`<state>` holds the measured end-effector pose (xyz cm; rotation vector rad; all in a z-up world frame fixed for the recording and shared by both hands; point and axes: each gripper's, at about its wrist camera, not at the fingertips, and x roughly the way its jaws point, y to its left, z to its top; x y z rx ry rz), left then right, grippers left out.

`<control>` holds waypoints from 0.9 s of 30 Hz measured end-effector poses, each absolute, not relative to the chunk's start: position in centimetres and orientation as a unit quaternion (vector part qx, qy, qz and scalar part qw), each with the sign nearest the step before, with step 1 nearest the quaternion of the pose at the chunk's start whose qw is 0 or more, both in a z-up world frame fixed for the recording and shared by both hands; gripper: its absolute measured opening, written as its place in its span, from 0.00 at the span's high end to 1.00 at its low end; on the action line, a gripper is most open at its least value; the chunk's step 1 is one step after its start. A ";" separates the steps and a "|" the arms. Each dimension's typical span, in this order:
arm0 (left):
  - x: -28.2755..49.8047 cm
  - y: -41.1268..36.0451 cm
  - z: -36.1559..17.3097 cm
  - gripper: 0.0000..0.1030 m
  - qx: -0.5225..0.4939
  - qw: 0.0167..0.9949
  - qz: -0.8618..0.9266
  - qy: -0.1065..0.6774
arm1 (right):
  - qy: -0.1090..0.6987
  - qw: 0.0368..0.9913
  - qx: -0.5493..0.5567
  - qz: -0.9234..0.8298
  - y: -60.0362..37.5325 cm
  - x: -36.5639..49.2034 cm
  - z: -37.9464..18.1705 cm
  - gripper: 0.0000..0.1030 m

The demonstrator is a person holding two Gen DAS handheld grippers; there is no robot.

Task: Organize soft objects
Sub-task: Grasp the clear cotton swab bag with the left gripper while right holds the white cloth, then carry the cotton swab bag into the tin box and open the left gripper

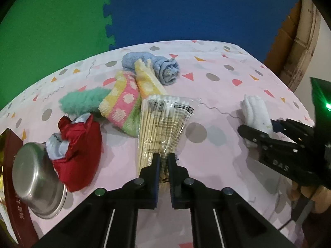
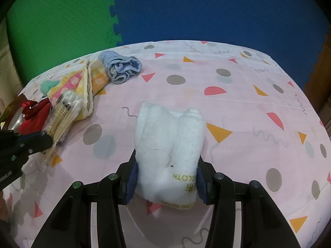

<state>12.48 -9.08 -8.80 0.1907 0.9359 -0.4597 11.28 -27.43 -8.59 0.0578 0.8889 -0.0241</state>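
Note:
A clear pack of cotton swabs lies on the pink patterned tablecloth, and my left gripper is shut on its near end. In the right wrist view the same pack sits at the left with the left gripper on it. My right gripper is shut on a folded white cloth with yellow lettering, pads pressing both sides. That cloth also shows at the right of the left wrist view.
Behind the swabs lie a dotted striped towel, a rolled blue towel and a green fluffy piece. At left are a red pouch, a steel bowl and a dark red box. Green and blue foam mats stand behind the table.

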 end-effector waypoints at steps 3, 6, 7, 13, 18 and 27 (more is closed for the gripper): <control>11.7 -9.1 -8.5 0.95 0.090 0.861 -0.223 0.449 | 0.430 0.902 0.028 -0.012 -27.4 11.3 -8.6 0.55; 11.1 -9.0 -8.4 0.95 0.085 0.858 -0.230 0.452 | 0.430 0.902 0.028 -0.012 -27.4 11.3 -8.6 0.55; 10.8 -8.9 -8.3 0.96 0.085 0.857 -0.231 0.453 | 0.430 0.902 0.028 -0.012 -27.4 11.3 -8.6 0.55; 9.5 -8.6 -7.1 0.96 0.082 0.858 -0.244 0.444 | 0.430 0.902 0.028 -0.012 -27.4 11.3 -8.7 0.55; 8.6 -7.9 -5.9 0.96 0.079 0.862 -0.244 0.438 | 0.430 0.902 0.028 -0.012 -27.4 11.3 -8.6 0.55; 7.7 -5.8 -4.4 0.96 0.073 0.869 -0.225 0.434 | 0.430 0.902 0.028 -0.012 -27.4 11.3 -8.6 0.55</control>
